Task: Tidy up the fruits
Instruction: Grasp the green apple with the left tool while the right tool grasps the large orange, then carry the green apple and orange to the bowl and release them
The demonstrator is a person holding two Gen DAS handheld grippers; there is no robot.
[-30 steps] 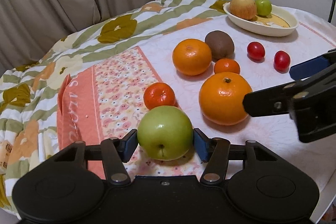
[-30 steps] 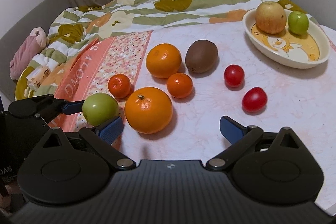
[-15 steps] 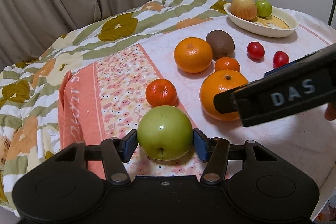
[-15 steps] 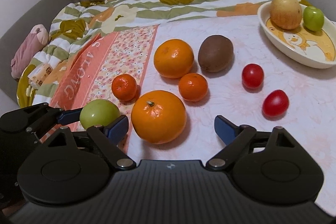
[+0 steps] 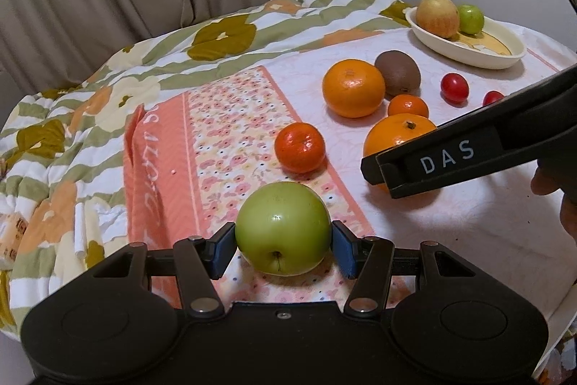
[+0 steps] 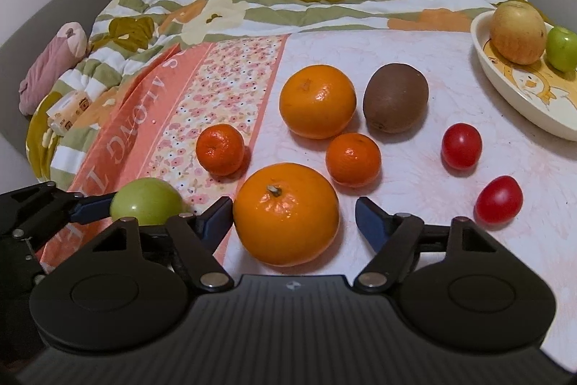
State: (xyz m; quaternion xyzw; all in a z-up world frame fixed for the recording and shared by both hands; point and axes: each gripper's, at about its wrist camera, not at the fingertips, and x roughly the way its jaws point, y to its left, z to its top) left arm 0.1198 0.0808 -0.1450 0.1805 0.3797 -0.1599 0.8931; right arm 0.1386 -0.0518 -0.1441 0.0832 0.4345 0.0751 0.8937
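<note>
1. Left gripper (image 5: 283, 249) is clamping the green apple (image 5: 283, 228), with both blue fingers (image 5: 223, 249) pressing on its sides. The apple is sitting low on the floral cloth (image 5: 230, 118), just beside the small mandarin (image 5: 300, 147).

2. Right gripper (image 6: 293, 222) is closing around the big orange (image 6: 286, 213) right now. The orange is sitting between the fingers (image 6: 371, 222), but there's a visible gap on its right side, so nothing is being squeezed yet. The left pad is looking about touching.

3. Landmark for everything: that big orange. A second mandarin (image 6: 353, 159) is sitting just behind it, with another large orange (image 6: 318, 100) and a kiwi (image 6: 395, 97) further back. Two cherry tomatoes (image 6: 461, 145) are lying off to its right.

4. The cream dish (image 6: 512, 96) is well apart at the far right, already holding a yellowish apple (image 6: 518, 32) and a small green one (image 6: 562, 47). I'm guessing that's where the fruit is going.

5. Tips for doing this grab well, imo:
   - Keep the pads meeting the orange at its widest part, so it isn't popping out forward.
   - Centre it so both pads are landing together and not shoving it into the mandarin behind.
   - The two grippers are working close together, so lift the orange straight up before swinging toward the dish.
</note>
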